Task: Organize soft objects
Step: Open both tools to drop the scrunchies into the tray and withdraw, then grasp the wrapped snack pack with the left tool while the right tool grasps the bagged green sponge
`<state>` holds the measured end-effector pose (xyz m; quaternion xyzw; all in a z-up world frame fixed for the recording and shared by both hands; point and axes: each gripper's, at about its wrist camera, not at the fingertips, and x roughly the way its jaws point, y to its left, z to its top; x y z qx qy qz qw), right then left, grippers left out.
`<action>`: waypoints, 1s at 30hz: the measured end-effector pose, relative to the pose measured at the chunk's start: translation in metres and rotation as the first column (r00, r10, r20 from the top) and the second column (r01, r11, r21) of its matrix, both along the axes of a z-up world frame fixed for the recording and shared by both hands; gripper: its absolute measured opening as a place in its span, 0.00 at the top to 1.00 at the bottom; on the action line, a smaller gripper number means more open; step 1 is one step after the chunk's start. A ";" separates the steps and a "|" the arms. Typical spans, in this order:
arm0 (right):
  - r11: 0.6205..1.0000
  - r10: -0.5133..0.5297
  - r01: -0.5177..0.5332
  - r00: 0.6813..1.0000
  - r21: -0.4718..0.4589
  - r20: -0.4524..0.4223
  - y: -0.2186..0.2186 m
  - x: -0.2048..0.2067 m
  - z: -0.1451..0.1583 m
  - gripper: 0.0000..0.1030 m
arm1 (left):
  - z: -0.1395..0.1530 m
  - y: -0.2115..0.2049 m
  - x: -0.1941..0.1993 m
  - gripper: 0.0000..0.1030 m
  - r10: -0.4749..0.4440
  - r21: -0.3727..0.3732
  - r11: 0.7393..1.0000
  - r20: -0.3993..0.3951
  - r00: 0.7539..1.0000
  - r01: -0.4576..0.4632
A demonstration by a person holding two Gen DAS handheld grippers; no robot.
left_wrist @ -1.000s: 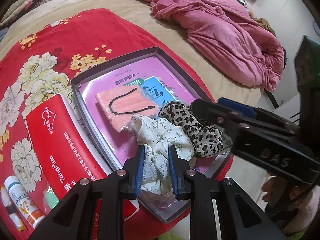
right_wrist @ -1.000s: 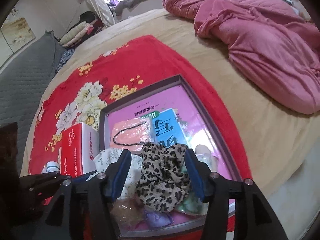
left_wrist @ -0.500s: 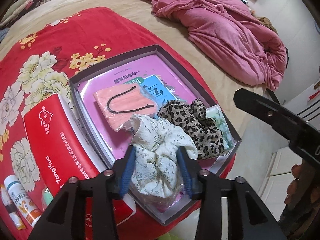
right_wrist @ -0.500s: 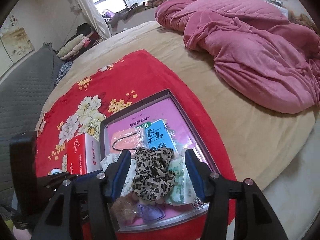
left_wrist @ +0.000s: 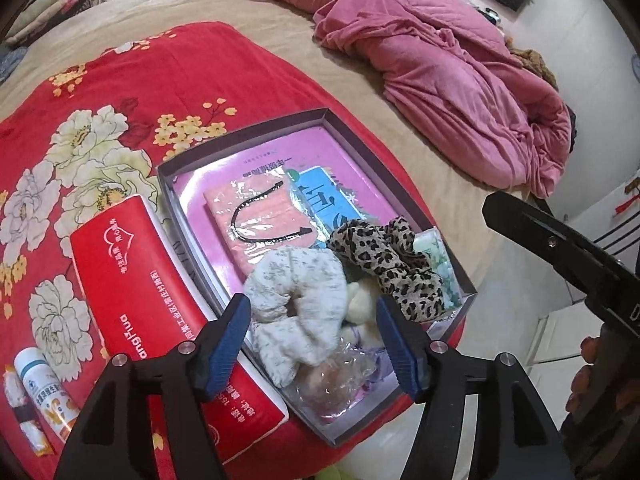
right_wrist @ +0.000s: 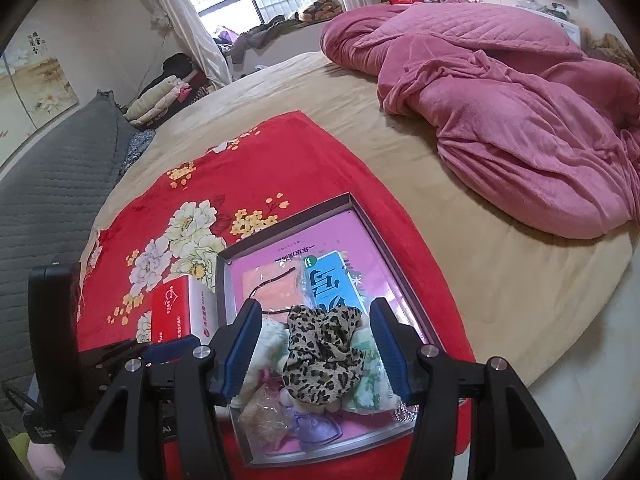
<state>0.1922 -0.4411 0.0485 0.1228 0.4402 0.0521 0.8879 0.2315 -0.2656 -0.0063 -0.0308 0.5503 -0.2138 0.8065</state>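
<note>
A shallow grey tray (left_wrist: 240, 148) with a pink lining sits on a red floral blanket (left_wrist: 100, 92). In it lie a white floral scrunchie (left_wrist: 300, 292), a leopard-print scrunchie (left_wrist: 392, 256), a pale green cloth (left_wrist: 432, 248), a pink mask packet (left_wrist: 256, 216) and a clear bag of small items (left_wrist: 332, 380). My left gripper (left_wrist: 314, 340) is open above the white scrunchie, holding nothing. My right gripper (right_wrist: 314, 348) is open above the leopard scrunchie (right_wrist: 320, 356), holding nothing.
A red tissue box (left_wrist: 140, 300) lies left of the tray, with small bottles (left_wrist: 44, 392) further left. A pink quilt (left_wrist: 448, 64) is heaped at the far right of the bed. The bed edge and floor (right_wrist: 580, 380) are to the right.
My left gripper opened and let go of the white scrunchie, which now lies in the tray. Both grippers pulled back and up from the tray.
</note>
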 end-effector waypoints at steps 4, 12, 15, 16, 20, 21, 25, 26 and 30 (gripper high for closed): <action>1.000 -0.004 0.004 1.000 -0.007 0.011 0.000 -0.003 0.004 0.46 | 0.007 0.001 -0.005 0.29 -0.002 -0.002 1.000 0.015 1.000 0.002; 0.999 -0.015 0.016 0.999 -0.032 0.031 0.002 -0.012 0.015 0.41 | 0.026 0.010 -0.016 0.26 0.012 -0.003 1.000 0.058 0.998 -0.012; 0.999 -0.016 0.017 0.999 -0.035 0.043 0.003 -0.017 0.021 0.40 | 0.034 0.016 -0.021 0.26 0.024 -0.008 1.000 0.075 0.997 -0.023; 0.999 -0.016 0.018 0.999 -0.039 0.049 0.005 -0.020 0.024 0.39 | 0.036 0.018 -0.023 0.25 0.026 -0.008 1.000 0.078 0.997 -0.025; 0.999 -0.002 0.005 0.997 -0.043 0.073 0.011 -0.026 0.035 0.34 | 0.048 0.029 -0.032 0.24 0.037 -0.013 0.999 0.104 0.994 -0.036; 0.999 0.002 0.001 0.997 -0.041 0.079 0.013 -0.027 0.037 0.33 | 0.050 0.032 -0.034 0.24 0.039 -0.013 0.999 0.108 0.993 -0.038; 0.999 0.017 -0.012 0.995 -0.049 0.100 0.027 -0.032 0.047 0.32 | 0.061 0.047 -0.044 0.24 0.053 -0.013 0.999 0.129 0.990 -0.052; 0.999 0.023 -0.018 0.994 -0.052 0.106 0.032 -0.033 0.050 0.32 | 0.064 0.051 -0.047 0.24 0.058 -0.015 0.998 0.136 0.989 -0.056; 0.997 0.053 -0.045 0.991 -0.064 0.125 0.051 -0.037 0.060 0.31 | 0.073 0.071 -0.056 0.24 0.082 -0.030 0.996 0.152 0.985 -0.079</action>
